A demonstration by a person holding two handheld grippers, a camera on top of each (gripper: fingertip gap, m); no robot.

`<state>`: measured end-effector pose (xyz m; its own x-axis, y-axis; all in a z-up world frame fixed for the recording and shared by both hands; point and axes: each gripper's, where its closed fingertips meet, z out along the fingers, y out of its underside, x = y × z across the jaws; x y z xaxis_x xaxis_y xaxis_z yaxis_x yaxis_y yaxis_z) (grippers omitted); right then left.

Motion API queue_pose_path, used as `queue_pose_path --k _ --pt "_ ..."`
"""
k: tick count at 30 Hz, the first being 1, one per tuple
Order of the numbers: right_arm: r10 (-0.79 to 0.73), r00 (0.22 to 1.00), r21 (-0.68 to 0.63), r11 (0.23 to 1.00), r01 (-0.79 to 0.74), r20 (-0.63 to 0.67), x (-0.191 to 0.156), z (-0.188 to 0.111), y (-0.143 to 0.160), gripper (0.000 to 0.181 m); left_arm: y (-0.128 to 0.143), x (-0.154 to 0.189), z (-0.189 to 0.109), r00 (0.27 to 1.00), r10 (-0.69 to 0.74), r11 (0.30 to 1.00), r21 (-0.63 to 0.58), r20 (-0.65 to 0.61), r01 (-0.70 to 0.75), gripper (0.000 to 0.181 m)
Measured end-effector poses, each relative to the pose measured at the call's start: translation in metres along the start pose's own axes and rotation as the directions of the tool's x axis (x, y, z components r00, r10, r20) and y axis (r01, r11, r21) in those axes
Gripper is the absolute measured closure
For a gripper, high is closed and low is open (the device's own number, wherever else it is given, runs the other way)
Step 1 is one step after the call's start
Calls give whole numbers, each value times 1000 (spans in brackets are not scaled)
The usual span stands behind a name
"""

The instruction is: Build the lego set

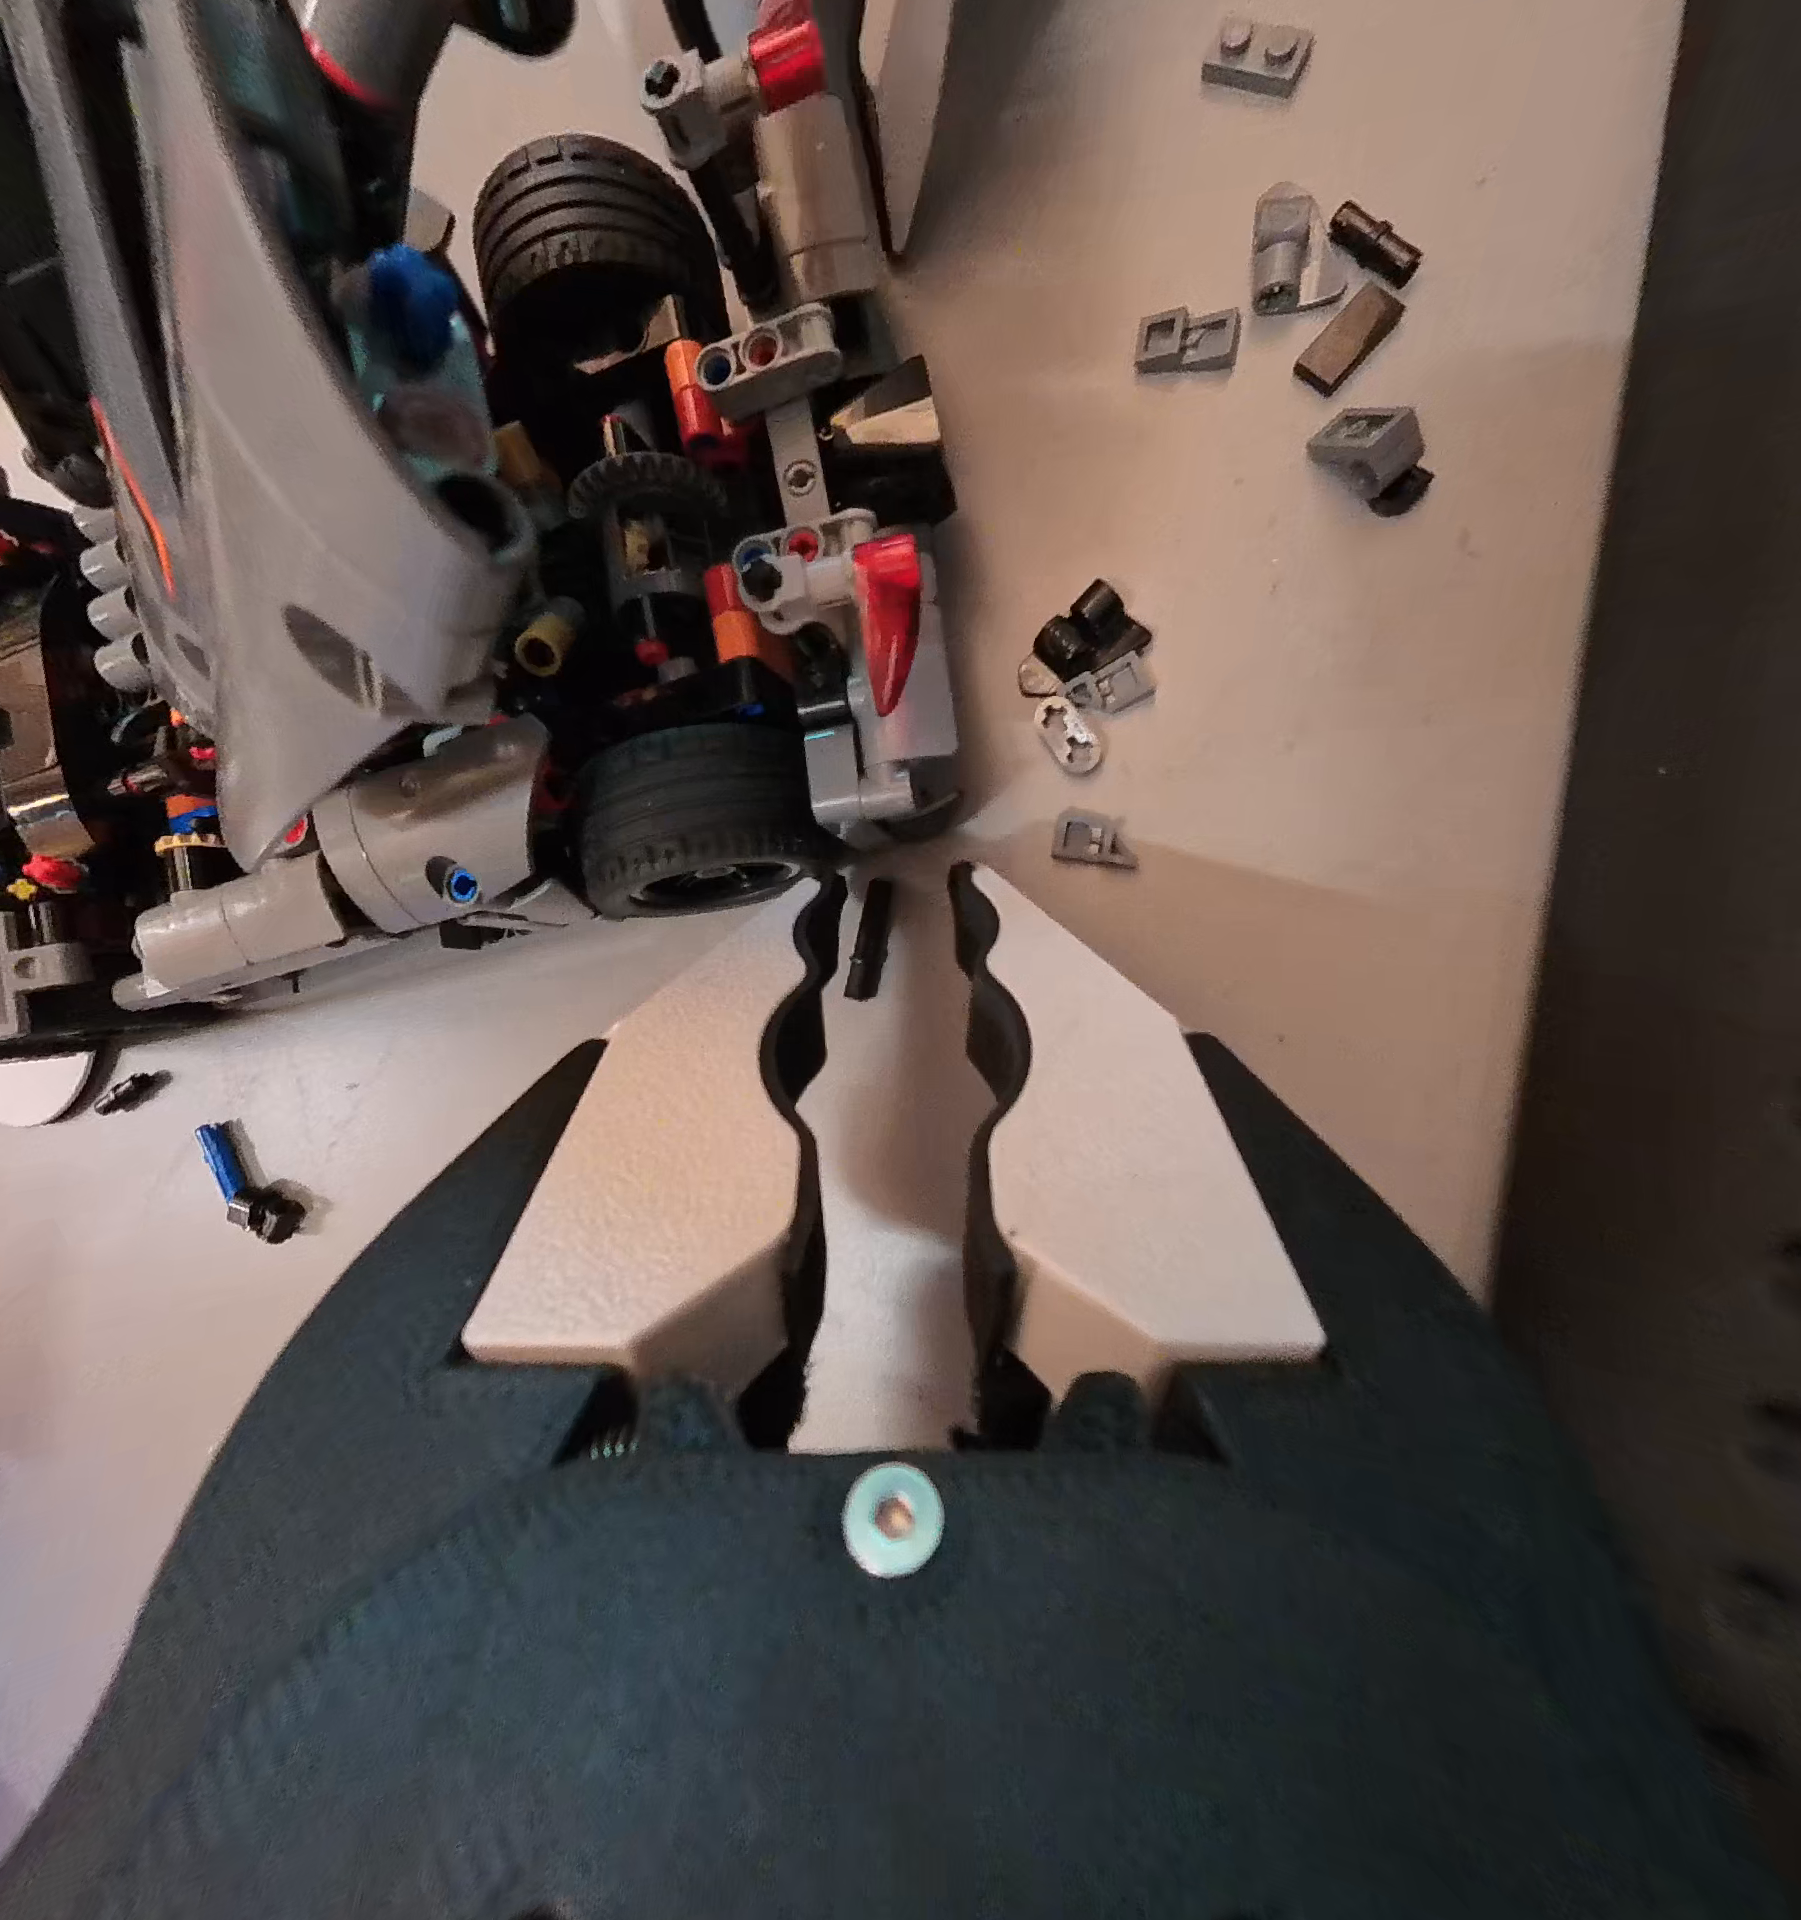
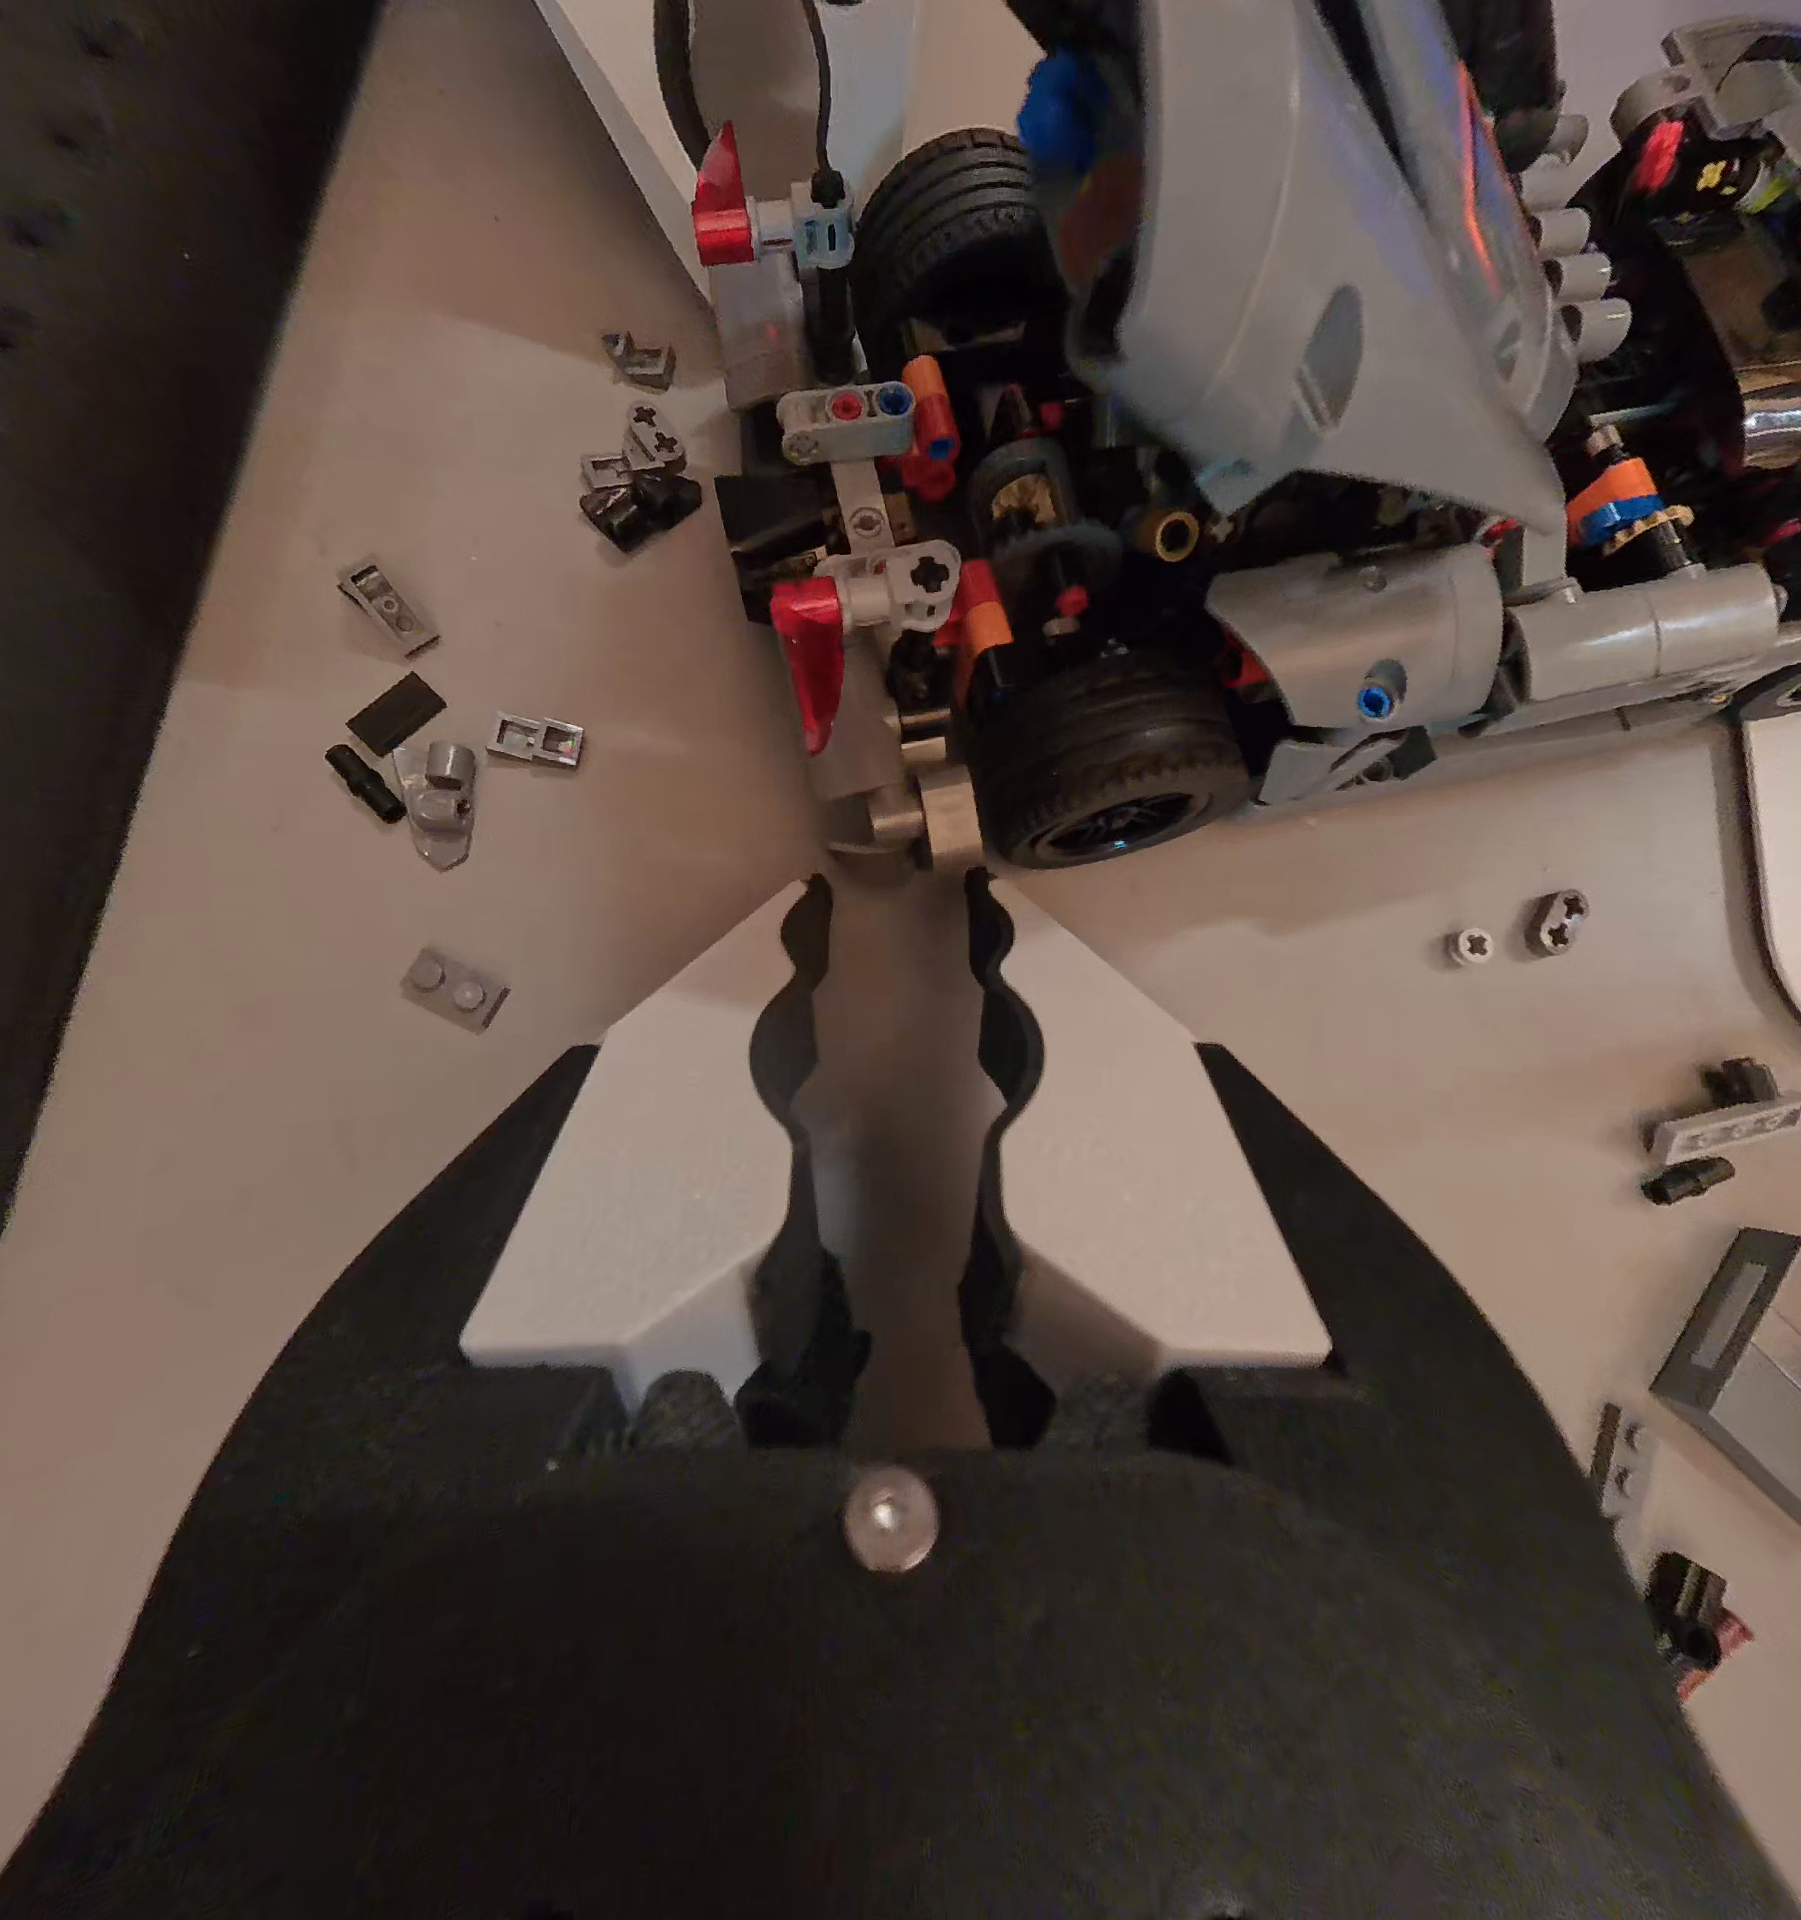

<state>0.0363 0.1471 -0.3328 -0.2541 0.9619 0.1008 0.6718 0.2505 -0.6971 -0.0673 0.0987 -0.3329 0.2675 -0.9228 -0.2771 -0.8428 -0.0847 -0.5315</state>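
A grey, partly built Lego car (image 1: pixel 356 499) with black tyres and red tail pieces lies on the pale table, its rear end toward both grippers. My left gripper (image 1: pixel 896 881) is open, its tips just short of the near rear wheel (image 1: pixel 698 821) and the grey rear corner (image 1: pixel 896 727). A small black pin (image 1: pixel 868 940) sits between its fingers, close to the left finger; I cannot tell whether it is touched. My right gripper (image 2: pixel 898 881) is open and empty, its tips just short of the car's (image 2: pixel 1343 312) other rear corner (image 2: pixel 917 816) and wheel (image 2: pixel 1104 769).
Small grey and black loose pieces (image 1: pixel 1280 270) lie scattered behind the car's rear (image 2: pixel 428 758). A blue pin with a black end (image 1: pixel 236 1179) lies at left. Grey bushes (image 2: pixel 1556 920), a plate (image 2: pixel 1722 1127) and a grey panel (image 2: pixel 1769 1382) lie at right. A dark wall (image 1: pixel 1727 727) borders the table. The grippers' ends are close to 12 centimeters from one another. The plate (image 2: pixel 1722 1127) lies some 15 centimeters from my right tips, 25 centimeters from my left tips.
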Motion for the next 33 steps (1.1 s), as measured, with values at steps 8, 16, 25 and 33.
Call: queue_pose_path --k 8,16,25,33 --pt "-2 1000 2 1000 2 -14 1 2 -2 161 0 4 -1 1000 2 1000 -20 -21 -2 153" --pt "-15 1000 -9 1000 14 -20 3 1 -2 156 -3 2 -4 999 -28 1000 -10 -21 27 143" --pt "0 1000 -16 1000 0 -18 6 0 0 149 0 1 -1 997 -66 998 -21 -31 65 135" --pt "34 999 1 999 -34 17 6 -1 -1 134 -2 5 -1 996 -72 997 -5 -59 72 132"
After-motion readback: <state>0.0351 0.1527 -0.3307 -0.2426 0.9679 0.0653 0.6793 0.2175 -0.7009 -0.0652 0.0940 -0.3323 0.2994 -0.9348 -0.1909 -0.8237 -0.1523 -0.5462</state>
